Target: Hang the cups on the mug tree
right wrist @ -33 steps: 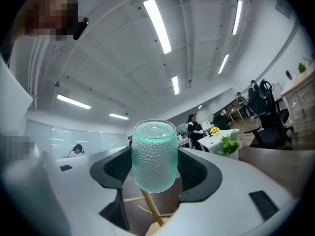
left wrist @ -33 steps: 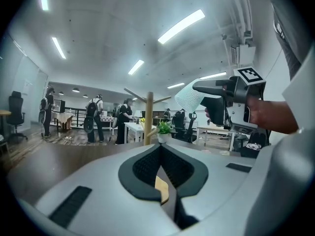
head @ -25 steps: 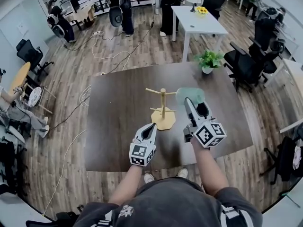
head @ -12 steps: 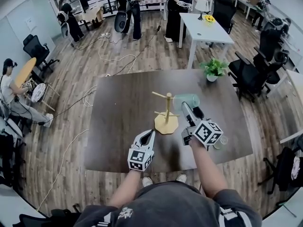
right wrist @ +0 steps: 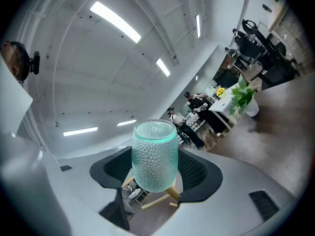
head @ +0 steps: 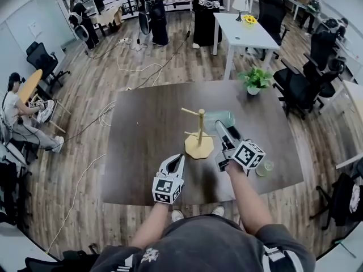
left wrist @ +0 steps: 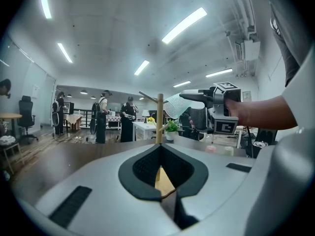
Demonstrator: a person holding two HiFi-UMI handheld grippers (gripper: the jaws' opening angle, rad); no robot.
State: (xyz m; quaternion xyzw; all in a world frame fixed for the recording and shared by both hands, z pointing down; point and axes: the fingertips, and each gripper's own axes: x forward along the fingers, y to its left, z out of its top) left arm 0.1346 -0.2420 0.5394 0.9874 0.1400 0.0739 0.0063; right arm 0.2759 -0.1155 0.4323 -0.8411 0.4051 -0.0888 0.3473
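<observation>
Nearest me, by the near edge of the counter (head: 136, 180), my left claw (head: 181, 158) has its tips together with nothing between them, pointing at the foot of the mug tree (head: 199, 130). My right claw (head: 224, 131) stands wide and is clamped on the green glass cup (head: 219, 119), its pads pressing the pebbled sides so the cup sticks out beyond the tips. The cup is in the air, off the counter, just beside the top of the tree's pole on the side toward the right edge. In the right gripper view the pegs show below and beyond it, so it is near them but not yet on one. I see no handle, so I judge the cup must slide over a slanted peg. I would line its axis up with the peg first, then ease it on slowly and loosen my grip only once the peg carries it. The tree looks light, so my left claw could steady its base against tipping. Farther toward the right edge sit what look like small cups (head: 264, 167), and a potted plant (head: 255, 79) stands at the far right corner.
</observation>
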